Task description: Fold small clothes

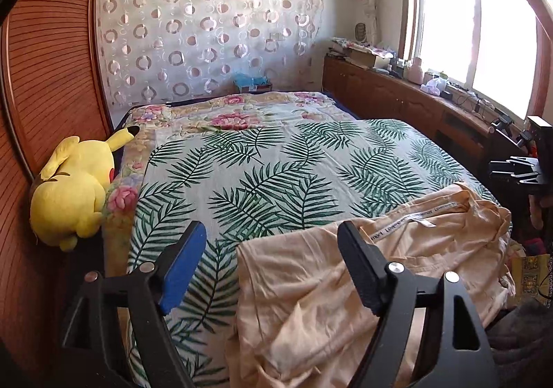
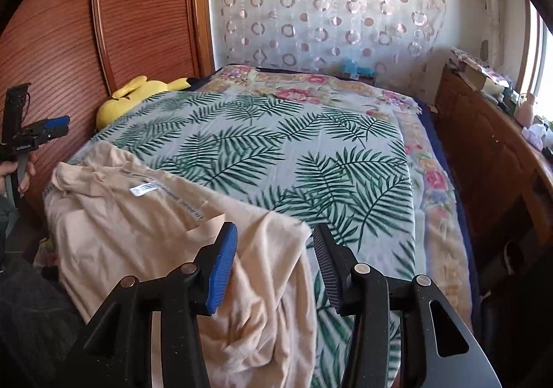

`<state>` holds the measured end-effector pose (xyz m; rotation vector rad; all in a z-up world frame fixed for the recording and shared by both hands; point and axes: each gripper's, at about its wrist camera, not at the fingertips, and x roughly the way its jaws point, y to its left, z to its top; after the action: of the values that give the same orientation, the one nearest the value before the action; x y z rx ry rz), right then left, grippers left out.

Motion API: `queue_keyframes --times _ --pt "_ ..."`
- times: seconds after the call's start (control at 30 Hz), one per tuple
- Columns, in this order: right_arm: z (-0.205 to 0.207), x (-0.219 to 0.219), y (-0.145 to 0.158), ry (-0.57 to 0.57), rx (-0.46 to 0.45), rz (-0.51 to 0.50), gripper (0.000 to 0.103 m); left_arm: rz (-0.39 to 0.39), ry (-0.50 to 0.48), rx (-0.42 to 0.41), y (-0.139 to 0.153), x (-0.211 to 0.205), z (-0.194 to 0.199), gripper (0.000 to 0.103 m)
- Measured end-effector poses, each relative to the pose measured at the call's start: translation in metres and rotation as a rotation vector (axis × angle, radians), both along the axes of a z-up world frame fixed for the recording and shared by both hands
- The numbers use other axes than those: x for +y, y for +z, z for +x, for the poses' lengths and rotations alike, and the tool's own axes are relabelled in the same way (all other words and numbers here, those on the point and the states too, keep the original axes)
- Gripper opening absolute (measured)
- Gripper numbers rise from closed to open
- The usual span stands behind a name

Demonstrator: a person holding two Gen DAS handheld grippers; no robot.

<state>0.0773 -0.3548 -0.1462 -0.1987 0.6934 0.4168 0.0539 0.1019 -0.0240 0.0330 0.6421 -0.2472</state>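
A bedroom in a home is shown. A bed (image 1: 276,153) is covered with a leaf-printed sheet (image 2: 276,153) over a flowered blanket (image 1: 235,118). A yellow plush toy (image 1: 72,187) is laid beside a wooden wardrobe (image 1: 52,76). A circle-patterned curtain (image 1: 207,25) is hung behind, and a cluttered wooden cabinet (image 1: 397,94) is placed under the window (image 1: 473,28).

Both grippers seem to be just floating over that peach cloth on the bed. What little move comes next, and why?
Probably lower the right gripper onto the near corner of the peach garment and close. Both it and the left gripper are open and empty, and the garment lies rumpled on the leaf-print sheet, unfolded.
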Motion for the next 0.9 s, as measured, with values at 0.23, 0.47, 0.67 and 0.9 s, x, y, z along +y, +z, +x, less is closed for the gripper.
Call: queue_keyframes --times 0.23,0.47,0.67,0.9 --pt "0.043 0.014 -0.036 -0.007 0.083 0.01 0.048 0.025 0.034 0.087 -0.018 0.004 0.042 0.079" --pt "0.063 0.016 -0.046 0.01 0.125 0.039 0.048 0.032 0.052 0.186 -0.045 0.011 0.064 0.079" --pt "0.074 0.019 -0.054 0.004 0.158 0.016 0.056 0.066 0.05 0.268 -0.068 0.009 0.065 0.079" --pt "0.072 0.015 -0.059 -0.003 0.163 0.019 0.059 0.077 0.037 0.285 -0.071 0.007 0.062 0.079"
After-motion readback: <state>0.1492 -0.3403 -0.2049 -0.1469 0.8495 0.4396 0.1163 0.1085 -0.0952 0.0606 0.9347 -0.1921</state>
